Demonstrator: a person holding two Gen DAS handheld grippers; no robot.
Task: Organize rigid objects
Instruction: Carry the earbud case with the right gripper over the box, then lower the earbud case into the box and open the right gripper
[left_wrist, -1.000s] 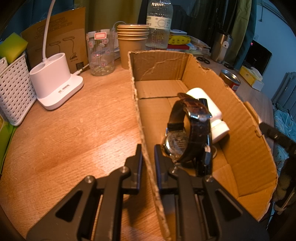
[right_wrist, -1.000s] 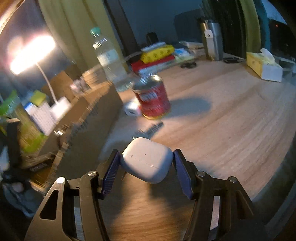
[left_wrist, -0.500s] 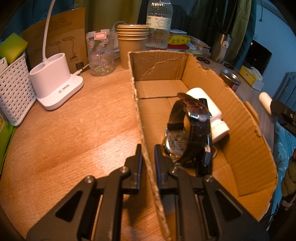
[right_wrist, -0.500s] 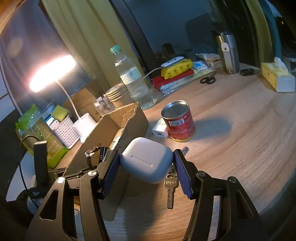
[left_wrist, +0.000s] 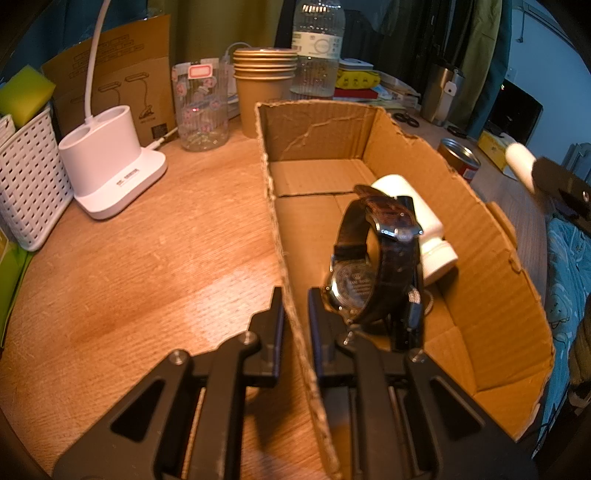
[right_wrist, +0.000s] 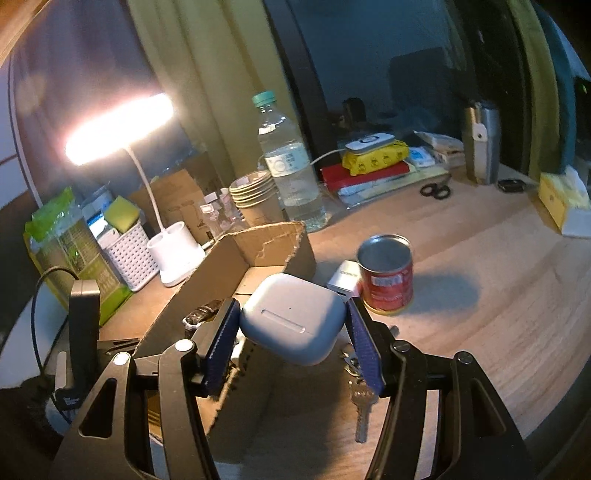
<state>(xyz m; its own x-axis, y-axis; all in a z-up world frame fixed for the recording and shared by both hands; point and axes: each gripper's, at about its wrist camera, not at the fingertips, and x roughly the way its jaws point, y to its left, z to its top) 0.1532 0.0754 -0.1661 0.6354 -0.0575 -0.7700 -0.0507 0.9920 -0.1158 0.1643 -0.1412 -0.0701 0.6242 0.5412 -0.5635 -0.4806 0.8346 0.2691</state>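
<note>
My left gripper (left_wrist: 295, 306) is shut on the left wall of an open cardboard box (left_wrist: 495, 295), one finger outside, one inside. A dark leather wristwatch (left_wrist: 373, 266) and a white bottle (left_wrist: 424, 221) lie in the box. My right gripper (right_wrist: 291, 321) is shut on a pale earbud case (right_wrist: 291, 317) and holds it in the air over the box's right wall (right_wrist: 273, 243). The case also shows at the far right of the left wrist view (left_wrist: 519, 162).
A red tin can (right_wrist: 386, 273), a white charger cube (right_wrist: 345, 282) and keys (right_wrist: 360, 402) lie on the table right of the box. A water bottle (right_wrist: 291, 173), paper cups (left_wrist: 264, 92), a glass (left_wrist: 201, 107), a lamp base (left_wrist: 110, 162) and a white basket (left_wrist: 26, 177) stand behind and left.
My right gripper has risen and moved left with the earbud case, from over the table to above the box's right wall. The left gripper has not moved.
</note>
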